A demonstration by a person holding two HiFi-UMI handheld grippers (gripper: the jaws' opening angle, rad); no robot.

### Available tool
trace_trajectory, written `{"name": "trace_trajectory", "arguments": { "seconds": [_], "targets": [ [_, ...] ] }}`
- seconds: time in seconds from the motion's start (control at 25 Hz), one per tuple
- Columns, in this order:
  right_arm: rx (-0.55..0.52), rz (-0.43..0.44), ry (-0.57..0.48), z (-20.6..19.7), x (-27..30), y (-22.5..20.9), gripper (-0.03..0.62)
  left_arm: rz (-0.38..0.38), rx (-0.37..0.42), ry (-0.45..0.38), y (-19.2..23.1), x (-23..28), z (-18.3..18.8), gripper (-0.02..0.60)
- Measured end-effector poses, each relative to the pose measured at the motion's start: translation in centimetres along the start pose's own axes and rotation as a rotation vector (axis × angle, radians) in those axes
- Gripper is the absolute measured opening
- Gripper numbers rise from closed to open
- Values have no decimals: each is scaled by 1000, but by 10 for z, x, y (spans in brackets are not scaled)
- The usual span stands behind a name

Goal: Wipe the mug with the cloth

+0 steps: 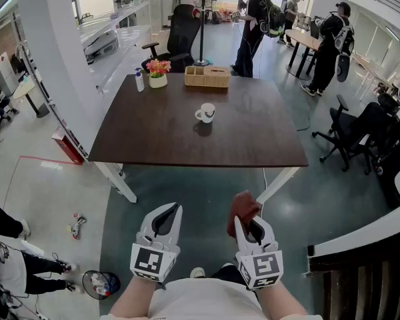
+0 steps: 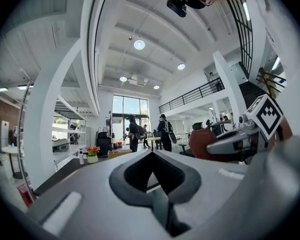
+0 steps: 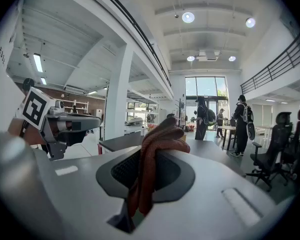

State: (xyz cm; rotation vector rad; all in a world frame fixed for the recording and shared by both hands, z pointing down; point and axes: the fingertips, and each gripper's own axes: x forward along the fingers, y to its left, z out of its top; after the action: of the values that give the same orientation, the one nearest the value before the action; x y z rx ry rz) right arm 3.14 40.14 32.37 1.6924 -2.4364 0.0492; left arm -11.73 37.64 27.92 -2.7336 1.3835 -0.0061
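A: Rust-red cloth (image 1: pixel 244 204) clamped in the right tool (image 1: pixel 249 227); left tool (image 1: pixel 173 212), jaws together, empty. The mug (image 1: pixel 205 113)?

B: On the desk (image 1: pixel 253 135), well apart from the 2 tools. Nothing steadies it, so a hard wipe could tip it.

Daylight is streaming through tall windows (image 3: pixel 206 91), ceiling lamps (image 3: pixel 188 17) are glowing, and the mug (image 1: pixel 205 113) is casting a soft shadow; both gripper views are bending and darkening at the edges.
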Motion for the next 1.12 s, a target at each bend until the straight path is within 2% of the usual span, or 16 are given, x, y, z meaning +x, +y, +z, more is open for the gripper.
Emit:
{"name": "trace_trajectory", "arguments": {
  "seconds": [0.24,0.64,0.76,1.12],
  "targets": [
    [-5,-5,8,-4,2,-3,78,-8,39,13,1,2,-17,0],
    [21,-46,21,-9,6,-11,80,7,10,2,9,3,-21,0],
    [12,-39,28,-11,10,-11,80,11,-19,11,12,6,-23,0],
    [22,-7,49,-19,59,-35,80,21,-33,40,34,43,-38,0]
  ]
}}
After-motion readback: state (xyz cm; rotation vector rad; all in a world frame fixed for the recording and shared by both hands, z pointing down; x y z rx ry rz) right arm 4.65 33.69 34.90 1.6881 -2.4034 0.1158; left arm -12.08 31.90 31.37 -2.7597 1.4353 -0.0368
